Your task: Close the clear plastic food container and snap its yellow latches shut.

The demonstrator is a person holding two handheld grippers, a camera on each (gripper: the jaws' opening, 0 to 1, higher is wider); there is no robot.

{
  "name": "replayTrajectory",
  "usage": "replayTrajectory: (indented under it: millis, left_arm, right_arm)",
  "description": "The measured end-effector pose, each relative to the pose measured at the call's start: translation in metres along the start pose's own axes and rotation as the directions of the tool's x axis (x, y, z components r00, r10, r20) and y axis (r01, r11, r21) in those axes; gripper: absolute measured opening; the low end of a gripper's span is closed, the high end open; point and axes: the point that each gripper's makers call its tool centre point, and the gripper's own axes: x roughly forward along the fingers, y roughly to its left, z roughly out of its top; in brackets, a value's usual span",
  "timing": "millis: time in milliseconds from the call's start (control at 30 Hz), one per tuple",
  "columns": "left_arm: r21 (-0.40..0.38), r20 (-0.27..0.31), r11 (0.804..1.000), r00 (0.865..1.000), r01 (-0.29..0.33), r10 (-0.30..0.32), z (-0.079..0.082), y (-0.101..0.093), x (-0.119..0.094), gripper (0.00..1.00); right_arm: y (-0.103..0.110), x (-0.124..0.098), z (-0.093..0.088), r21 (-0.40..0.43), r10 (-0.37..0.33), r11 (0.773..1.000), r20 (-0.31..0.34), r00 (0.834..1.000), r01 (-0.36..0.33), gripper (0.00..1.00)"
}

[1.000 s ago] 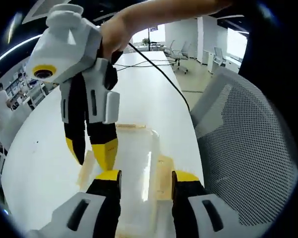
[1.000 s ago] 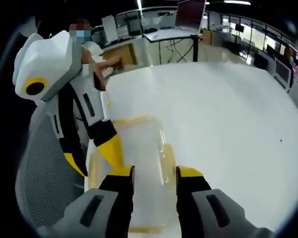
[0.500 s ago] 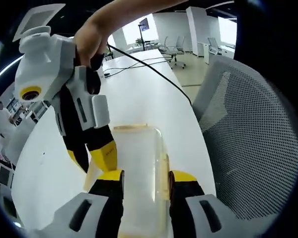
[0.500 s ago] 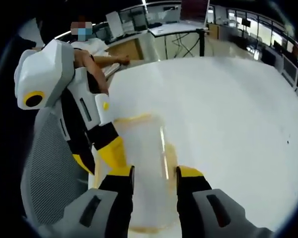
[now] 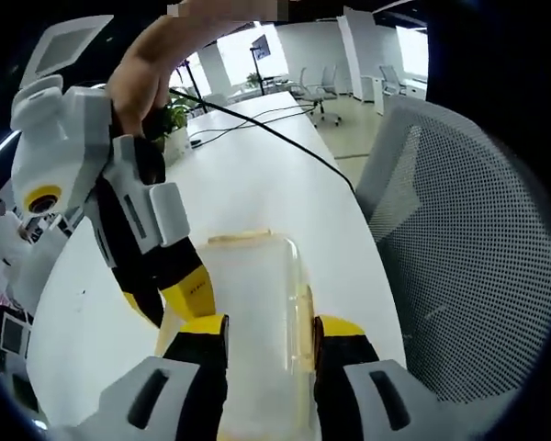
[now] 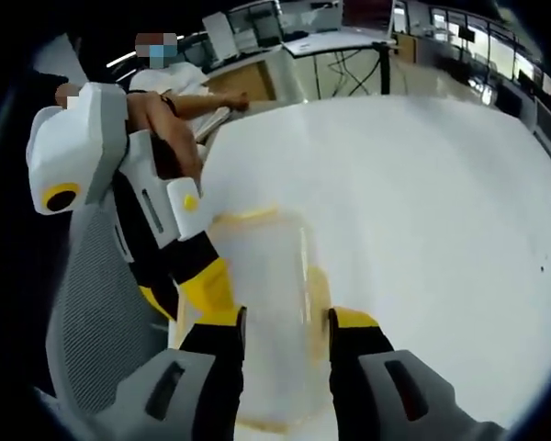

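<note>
The clear plastic container [image 5: 257, 285] lies lengthwise on the white table [image 5: 257, 175], its lid lying flat on top. Yellow latches show at its far end [image 5: 239, 237] and along one long side [image 5: 303, 312]. My left gripper [image 5: 271, 329] stands open, one jaw over each side of the near end. My right gripper [image 5: 165, 301] points down at the container's other long edge. In the right gripper view the container [image 6: 266, 266] runs between the jaws of my open right gripper [image 6: 286, 320], and my left gripper [image 6: 182, 296] reaches down to its left edge. Contact is unclear.
A grey mesh chair [image 5: 459, 257] stands tight against the table edge beside the container, also seen as the chair [image 6: 92, 303]. A black cable [image 5: 285, 138] trails across the table. Wide bare tabletop [image 6: 422, 202] lies beyond. A seated person and desks are far behind.
Both views have shifted and tilted a little with the hands. Each opposite gripper now sits lower and further to the left edge of the picture. The container has stayed between the jaws.
</note>
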Motion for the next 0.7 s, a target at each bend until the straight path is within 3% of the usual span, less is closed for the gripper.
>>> replayTrajectory:
  millis: [233,467,700]
  left_arm:
    - [-0.008,0.008,1.0,1.0,0.001,-0.001,-0.0011,0.0,0.0004,0.29]
    - [0.004,-0.006,1.0,1.0,-0.006,0.006,-0.0014,0.0011,0.0014,0.27]
    - [0.002,-0.02,1.0,1.0,-0.016,0.016,0.0,0.0014,0.0006,0.25]
  right_arm:
    - [0.0009,0.0018,-0.001,0.014,0.024,1.0,-0.013,1.0,-0.024,0.32]
    - [0.0017,0.0033,-0.0008,0.001,0.035,0.999,-0.092,0.995,-0.035,0.3]
    - [0.0053,0.0047,-0.0038,0.014,0.037,0.999,-0.101,0.994,-0.036,0.28]
